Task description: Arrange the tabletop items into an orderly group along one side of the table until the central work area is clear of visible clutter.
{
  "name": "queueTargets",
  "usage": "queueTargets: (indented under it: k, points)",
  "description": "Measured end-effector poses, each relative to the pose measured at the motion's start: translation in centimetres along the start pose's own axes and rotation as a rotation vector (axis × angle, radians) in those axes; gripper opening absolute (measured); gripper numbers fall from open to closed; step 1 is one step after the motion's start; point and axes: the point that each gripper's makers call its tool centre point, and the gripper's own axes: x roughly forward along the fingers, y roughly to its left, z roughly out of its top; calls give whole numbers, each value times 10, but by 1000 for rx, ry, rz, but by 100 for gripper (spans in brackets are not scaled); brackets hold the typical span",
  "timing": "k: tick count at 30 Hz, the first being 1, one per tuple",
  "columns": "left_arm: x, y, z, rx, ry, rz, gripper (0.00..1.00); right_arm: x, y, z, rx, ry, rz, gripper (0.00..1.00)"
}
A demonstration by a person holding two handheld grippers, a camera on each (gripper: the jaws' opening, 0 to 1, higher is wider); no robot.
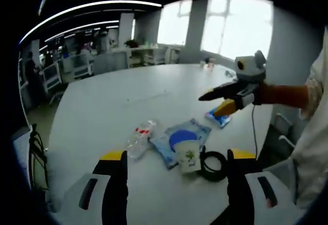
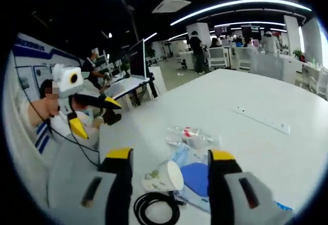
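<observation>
A paper cup [image 1: 188, 156], black cable coil [image 1: 213, 164], blue packet [image 1: 180, 139] and plastic bottle [image 1: 139, 139] cluster on the white table [image 1: 118, 102] ahead of the left gripper [image 1: 177, 176], jaws wide, empty; right gripper [image 2: 166, 176] likewise spread, nothing held
</observation>
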Motion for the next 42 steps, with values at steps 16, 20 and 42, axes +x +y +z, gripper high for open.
queueTargets:
  k: [16, 20, 42]
  points:
    - [-7, 13, -22, -53, 9, 28, 74, 39, 10, -38, -83, 214, 174, 50]
    - [-9, 16, -25, -61, 9, 35, 74, 46, 17, -48, -94, 263, 240, 45]
    - [-5, 24, -39, -82, 14, 47, 70, 66, 18, -86, -55, 431, 389, 22]
